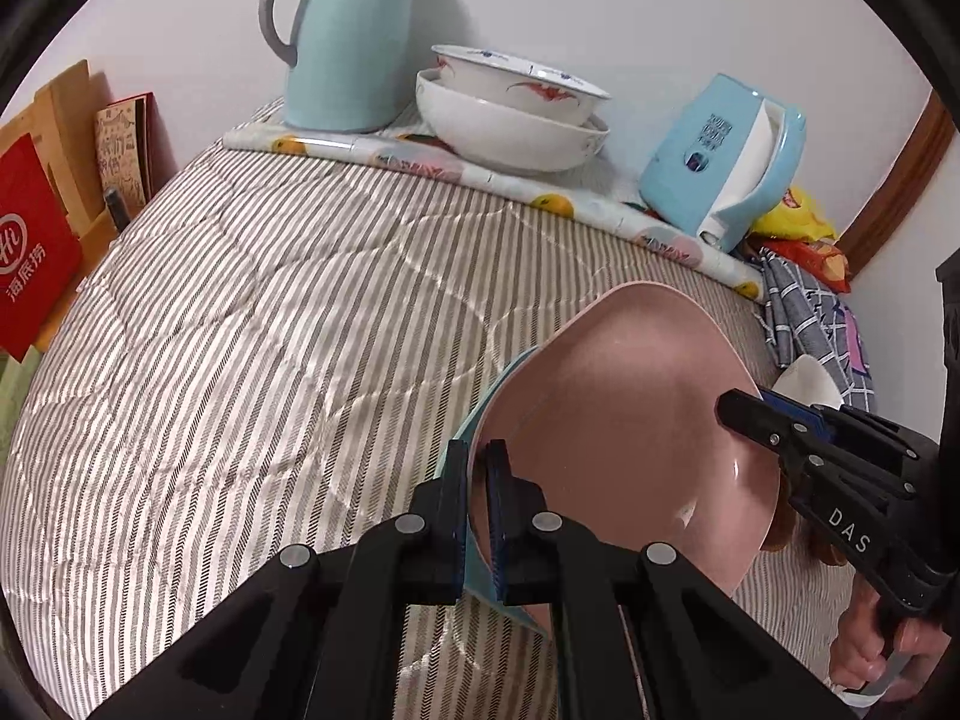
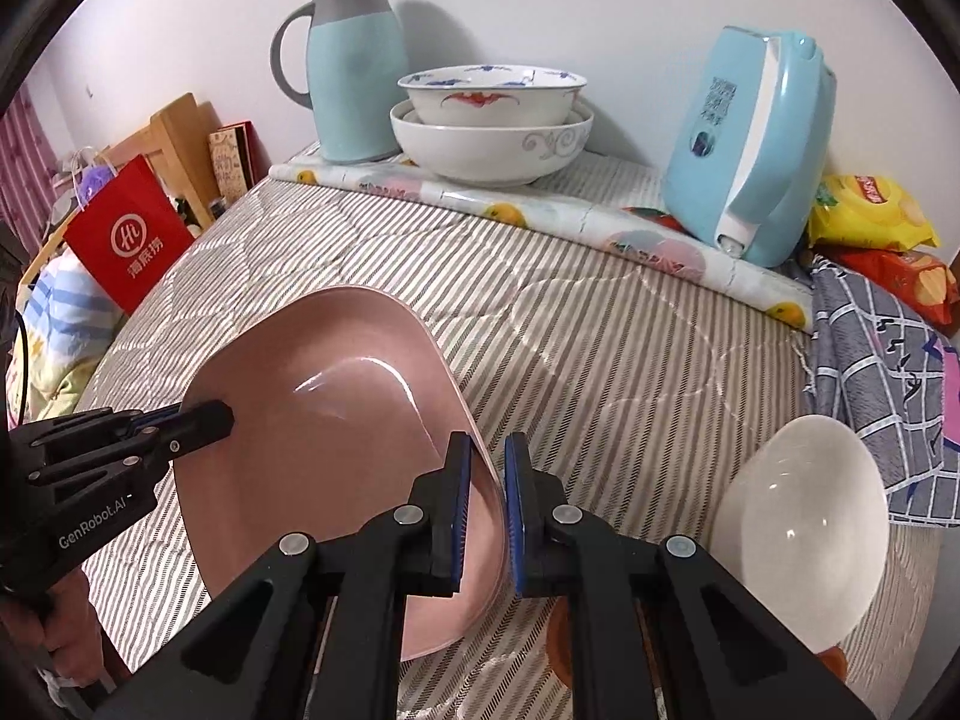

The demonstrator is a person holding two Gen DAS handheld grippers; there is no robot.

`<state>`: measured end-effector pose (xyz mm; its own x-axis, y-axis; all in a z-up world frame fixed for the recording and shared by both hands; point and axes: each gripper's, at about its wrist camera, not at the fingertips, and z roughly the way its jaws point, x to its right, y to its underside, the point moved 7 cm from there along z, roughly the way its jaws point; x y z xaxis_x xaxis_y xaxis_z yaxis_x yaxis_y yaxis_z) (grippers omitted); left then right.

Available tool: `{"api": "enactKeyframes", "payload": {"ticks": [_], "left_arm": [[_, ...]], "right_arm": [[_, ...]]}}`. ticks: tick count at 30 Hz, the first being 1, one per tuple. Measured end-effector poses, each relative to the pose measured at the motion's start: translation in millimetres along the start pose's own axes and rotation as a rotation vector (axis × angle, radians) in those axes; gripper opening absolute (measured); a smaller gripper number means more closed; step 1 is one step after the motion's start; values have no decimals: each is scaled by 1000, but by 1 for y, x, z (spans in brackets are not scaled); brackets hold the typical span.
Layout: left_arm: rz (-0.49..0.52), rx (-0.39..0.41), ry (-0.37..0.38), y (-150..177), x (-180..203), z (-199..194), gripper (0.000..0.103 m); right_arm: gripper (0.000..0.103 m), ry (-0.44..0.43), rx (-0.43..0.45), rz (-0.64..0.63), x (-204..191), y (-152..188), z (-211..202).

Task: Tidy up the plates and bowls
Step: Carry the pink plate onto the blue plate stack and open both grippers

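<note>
A pink square plate [image 1: 624, 420] is held tilted above the striped bedcover, with a light blue plate [image 1: 480, 420] stacked under it. My left gripper [image 1: 478, 468] is shut on the left edge of both plates. My right gripper [image 2: 487, 468] is shut on the pink plate's [image 2: 336, 420] right edge; it also shows in the left wrist view [image 1: 750, 411]. A plain white bowl [image 2: 798, 534] lies to the right. Two nested white bowls [image 2: 492, 126] stand at the back.
A light blue thermos jug [image 2: 354, 72] and a blue tissue holder [image 2: 756, 144] stand at the back by the wall on a fruit-print mat [image 2: 540, 210]. Snack bags [image 2: 870, 216] and checked cloth [image 2: 888, 372] lie right. A red bag [image 2: 129, 240] stands left.
</note>
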<state>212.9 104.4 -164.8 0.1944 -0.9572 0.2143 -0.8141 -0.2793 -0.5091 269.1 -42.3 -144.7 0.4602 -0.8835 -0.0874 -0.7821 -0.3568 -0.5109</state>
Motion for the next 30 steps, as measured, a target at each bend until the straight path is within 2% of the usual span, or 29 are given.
{"api": "enactKeyframes", "payload": {"ticks": [9, 27, 30], "left_arm": [[2, -24, -14, 4, -3, 7, 7], [20, -55, -33, 9, -2, 6, 8], [29, -49, -32, 10, 0, 3, 19]], "right_arm": [[12, -2, -20, -34, -2, 2, 13], [16, -7, -36, -16, -1, 1, 27], [16, 2, -36, -18, -1, 2, 27]]}}
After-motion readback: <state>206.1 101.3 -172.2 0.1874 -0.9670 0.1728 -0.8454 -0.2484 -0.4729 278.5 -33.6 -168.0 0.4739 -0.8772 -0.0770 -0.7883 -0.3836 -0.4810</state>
